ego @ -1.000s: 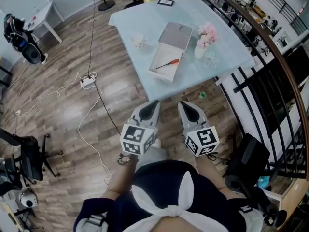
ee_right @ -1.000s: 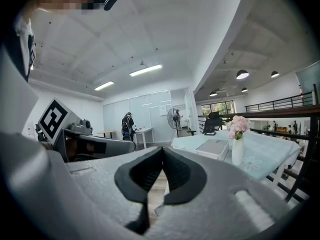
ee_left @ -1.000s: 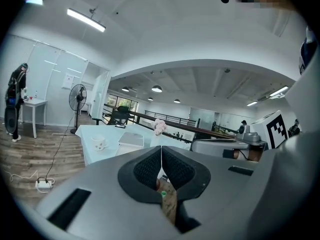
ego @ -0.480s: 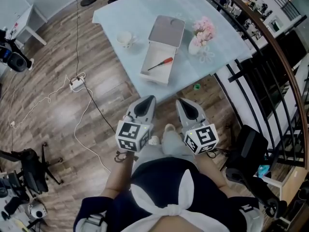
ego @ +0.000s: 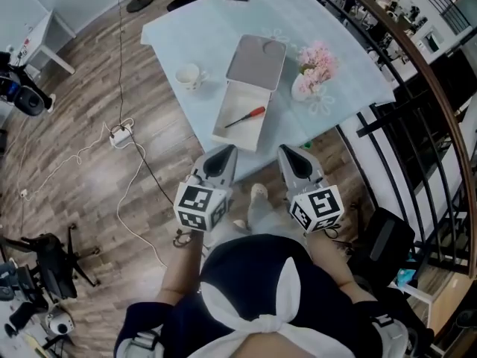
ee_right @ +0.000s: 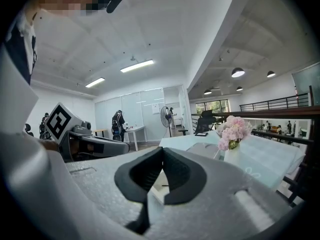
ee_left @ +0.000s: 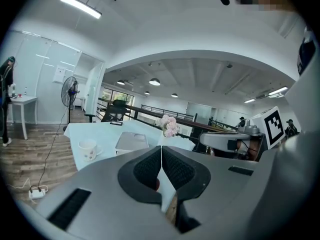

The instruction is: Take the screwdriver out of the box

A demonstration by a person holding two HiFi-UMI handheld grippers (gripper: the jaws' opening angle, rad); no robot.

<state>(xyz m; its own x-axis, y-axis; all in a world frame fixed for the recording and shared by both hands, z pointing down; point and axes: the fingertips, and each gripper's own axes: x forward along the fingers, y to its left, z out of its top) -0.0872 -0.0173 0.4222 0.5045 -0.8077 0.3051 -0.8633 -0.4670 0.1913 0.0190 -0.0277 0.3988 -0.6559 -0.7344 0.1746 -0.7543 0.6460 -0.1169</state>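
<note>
An open white box lies on the pale blue table, its grey lid folded back. Inside lies the screwdriver, red handle to the right. My left gripper and right gripper hang side by side over the floor, just short of the table's near edge, both pointing at the box. Both are shut and hold nothing. In the left gripper view the shut jaws hide most of the box; the lid shows above them. The right gripper view shows its shut jaws.
A white cup stands left of the box and a vase of pink flowers to its right. A dark railing runs along the right. Cables and a power strip lie on the wood floor at left.
The table and box have come nearer in the head view as the person walks up. Both grippers have advanced toward the table's edge, still shut and side by side.
</note>
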